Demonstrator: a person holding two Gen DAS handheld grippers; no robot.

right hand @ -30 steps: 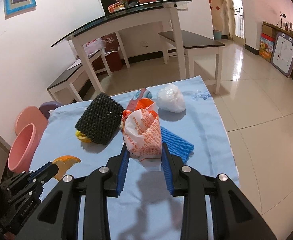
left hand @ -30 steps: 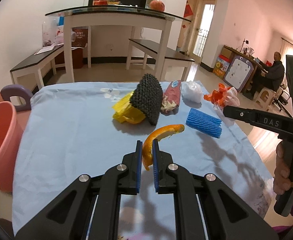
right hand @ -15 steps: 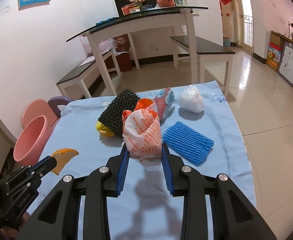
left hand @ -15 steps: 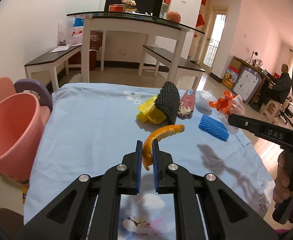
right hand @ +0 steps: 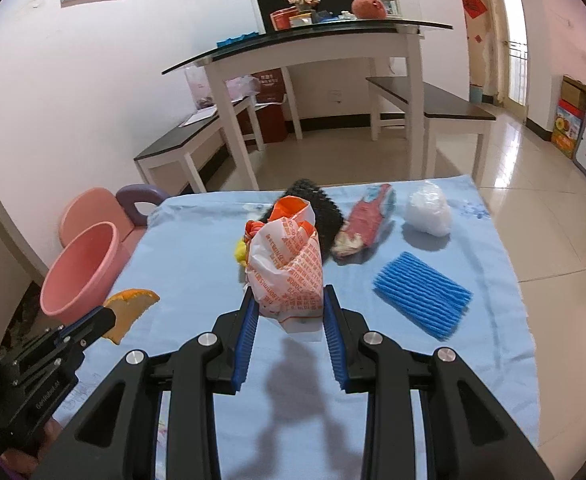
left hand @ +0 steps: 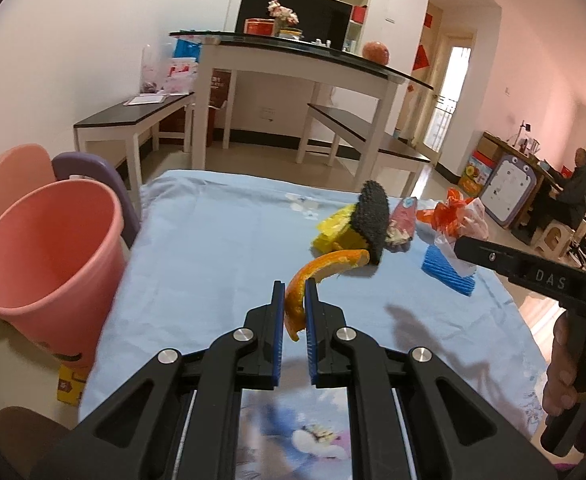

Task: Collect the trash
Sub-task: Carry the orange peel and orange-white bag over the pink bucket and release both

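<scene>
My left gripper [left hand: 294,294] is shut on a curved orange peel [left hand: 321,270] and holds it above the blue tablecloth [left hand: 221,248]. The peel also shows in the right wrist view [right hand: 131,308]. My right gripper [right hand: 291,304] is shut on a crumpled orange-and-white plastic bag [right hand: 287,272], lifted off the cloth; the bag also shows in the left wrist view [left hand: 459,216]. A pink bucket [left hand: 49,256] stands beside the table's left edge, left of my left gripper, and shows in the right wrist view [right hand: 81,270].
On the cloth lie a black foam net [left hand: 371,220], a yellow wrapper [left hand: 333,232], a red snack packet [right hand: 367,220], a white plastic wad [right hand: 429,210] and a blue foam net [right hand: 423,300]. A pink and purple stool [left hand: 85,168] stands behind the bucket.
Both grippers have swung left with their loads. The pink bucket has come much closer and larger at the left of the left wrist view.
</scene>
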